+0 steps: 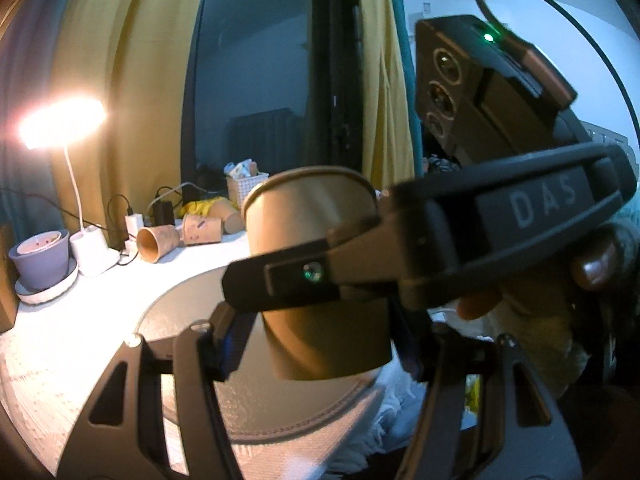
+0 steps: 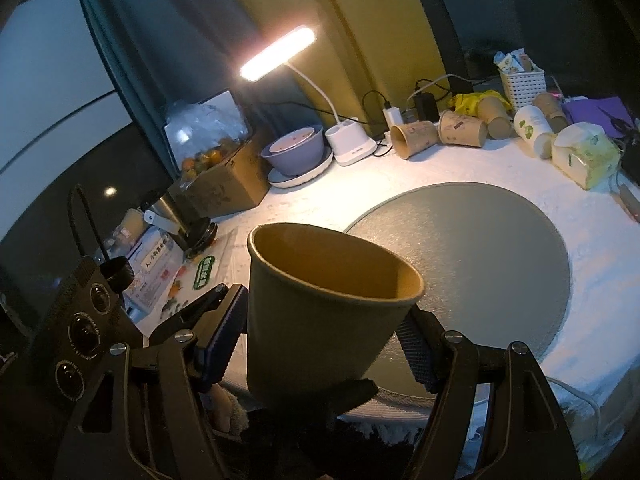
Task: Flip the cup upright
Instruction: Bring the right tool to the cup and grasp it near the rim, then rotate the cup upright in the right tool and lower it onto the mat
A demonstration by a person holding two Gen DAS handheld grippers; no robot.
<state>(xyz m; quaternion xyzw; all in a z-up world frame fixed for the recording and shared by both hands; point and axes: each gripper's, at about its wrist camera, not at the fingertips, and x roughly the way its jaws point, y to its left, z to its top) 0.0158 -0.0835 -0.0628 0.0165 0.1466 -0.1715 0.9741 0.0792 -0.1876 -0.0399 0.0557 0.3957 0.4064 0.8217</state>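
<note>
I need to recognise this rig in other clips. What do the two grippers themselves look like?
Both are matte black with triangular cut-outs, silver screws and blue ribbed finger pads. The right gripper bears "DAS" lettering, three round lenses, a green light and a black cable. The left gripper looks similar.
</note>
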